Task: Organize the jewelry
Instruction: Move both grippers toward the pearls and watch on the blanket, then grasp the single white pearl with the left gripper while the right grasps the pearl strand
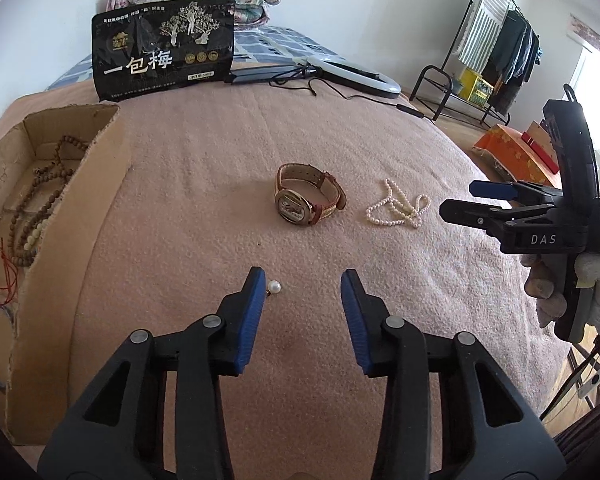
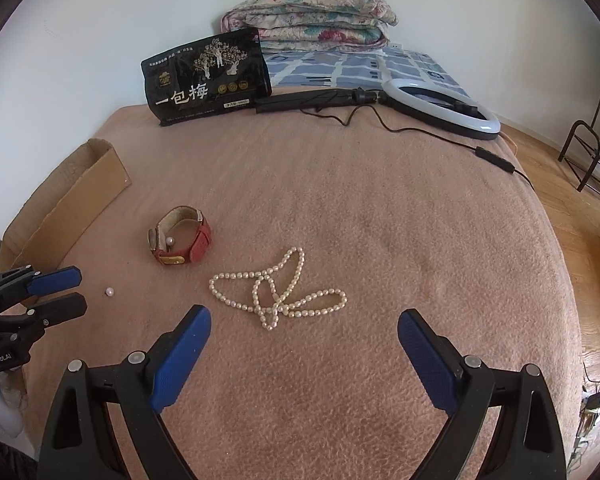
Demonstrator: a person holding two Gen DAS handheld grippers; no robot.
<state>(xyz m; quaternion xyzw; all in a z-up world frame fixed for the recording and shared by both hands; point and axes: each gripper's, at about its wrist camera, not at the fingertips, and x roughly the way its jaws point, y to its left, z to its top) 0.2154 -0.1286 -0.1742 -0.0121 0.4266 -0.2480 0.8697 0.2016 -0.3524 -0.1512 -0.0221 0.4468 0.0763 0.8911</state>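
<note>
In the left wrist view we see our left gripper point(image 1: 303, 280) at the bottom centre, its blue pads apart with only the pink blanket point(image 1: 204, 184) between them; nothing is held. A single pearl point(image 1: 274, 286) lies just beside the tip of the left-hand pad, whether touching we cannot tell. Above it, mid-frame, sits a watch point(image 1: 309, 199) with a reddish-brown strap, and to its right a pearl necklace point(image 1: 398, 205) lies bunched. At the left edge an open cardboard box point(image 1: 66, 216) holds brown bead strings point(image 1: 40, 204). The right gripper point(image 1: 456, 199) enters from the right edge, gripped by a gloved hand point(image 1: 572, 280), its fingers parted and empty. A black snack bag point(image 1: 164, 50) stands at upper left. In the right wrist view our right gripper point(image 2: 304, 316) fills the bottom, pads spread wide and empty, with the pearl necklace point(image 2: 278, 294) lying just beyond its tips. The watch point(image 2: 180, 242) is left of centre, the pearl point(image 2: 109, 291) lower left, close to the left gripper point(image 2: 78, 290) at the left edge.
</note>
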